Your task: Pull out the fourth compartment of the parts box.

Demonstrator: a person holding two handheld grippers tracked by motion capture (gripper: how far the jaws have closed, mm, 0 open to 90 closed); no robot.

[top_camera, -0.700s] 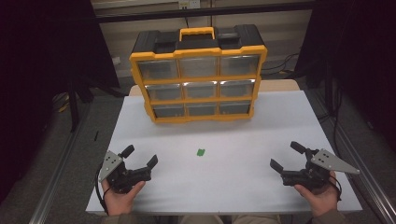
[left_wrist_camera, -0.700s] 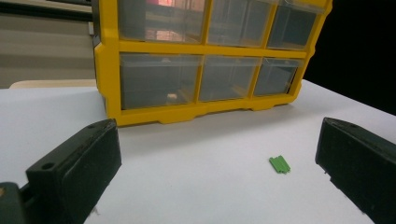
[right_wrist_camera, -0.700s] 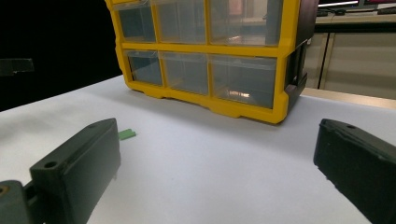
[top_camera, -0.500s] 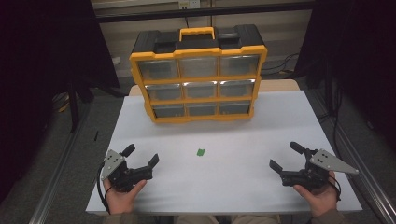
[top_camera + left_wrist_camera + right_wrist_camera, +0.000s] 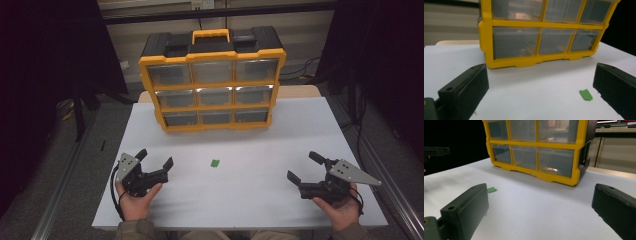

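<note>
The drawer box is yellow and black, with see-through drawers and a yellow handle. The little piece is green. The table is white. The left gripper and right gripper are black with grey plates.

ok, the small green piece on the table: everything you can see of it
The green piece is a small flat part, plastic by the look, bright green, roughly rectangular with a small stepped notch on one edge. It lies flat on the white table, alone, in front of the yellow drawer organizer and apart from it. It sits between the left gripper and right gripper, nearer the left. Both stand open, and nothing touches the piece except the tabletop.
</note>
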